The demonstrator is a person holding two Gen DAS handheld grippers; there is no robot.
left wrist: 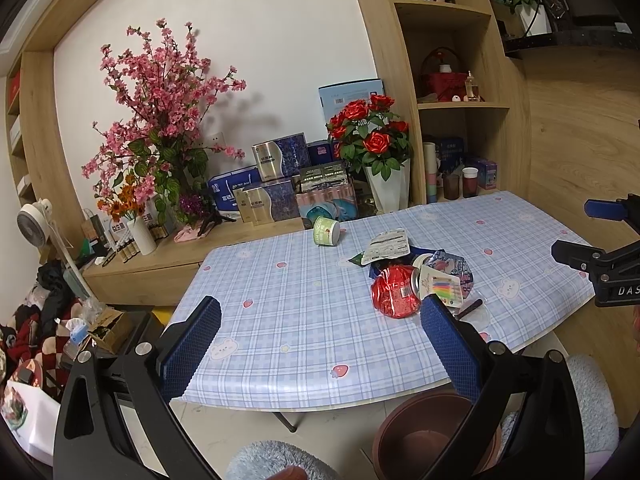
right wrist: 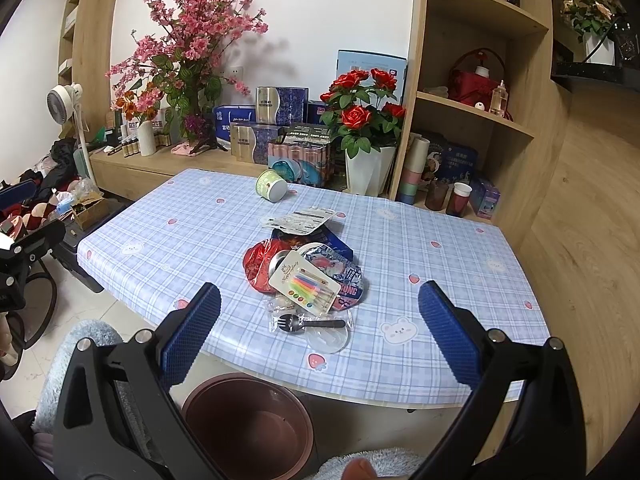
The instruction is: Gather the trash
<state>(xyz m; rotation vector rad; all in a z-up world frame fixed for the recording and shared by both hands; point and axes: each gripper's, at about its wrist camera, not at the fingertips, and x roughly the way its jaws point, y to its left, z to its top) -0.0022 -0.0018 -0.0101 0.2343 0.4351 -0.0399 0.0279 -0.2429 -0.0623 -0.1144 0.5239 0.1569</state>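
A heap of trash lies on the checked tablecloth (right wrist: 192, 240): a red foil wrapper (right wrist: 258, 262), a candle pack card (right wrist: 306, 282), a blue printed lid (right wrist: 346, 274), a white pouch (right wrist: 300, 218), a bagged black plastic fork (right wrist: 310, 324) and a clear lid (right wrist: 328, 338). A green cup (right wrist: 271, 186) lies on its side farther back. A brown bin (right wrist: 248, 426) stands on the floor below the table's near edge. My left gripper (left wrist: 320, 320) is open and empty, held before the table edge. My right gripper (right wrist: 320, 306) is open and empty, just short of the fork. The heap also shows in the left wrist view (left wrist: 416, 280).
A wooden sideboard (right wrist: 160, 166) behind the table holds boxes, a pink blossom tree (right wrist: 192, 36) and a red rose pot (right wrist: 366, 120). Shelves (right wrist: 472, 112) stand at the right. A fan (right wrist: 64, 100), clothes and a cardboard box sit on the floor at the left.
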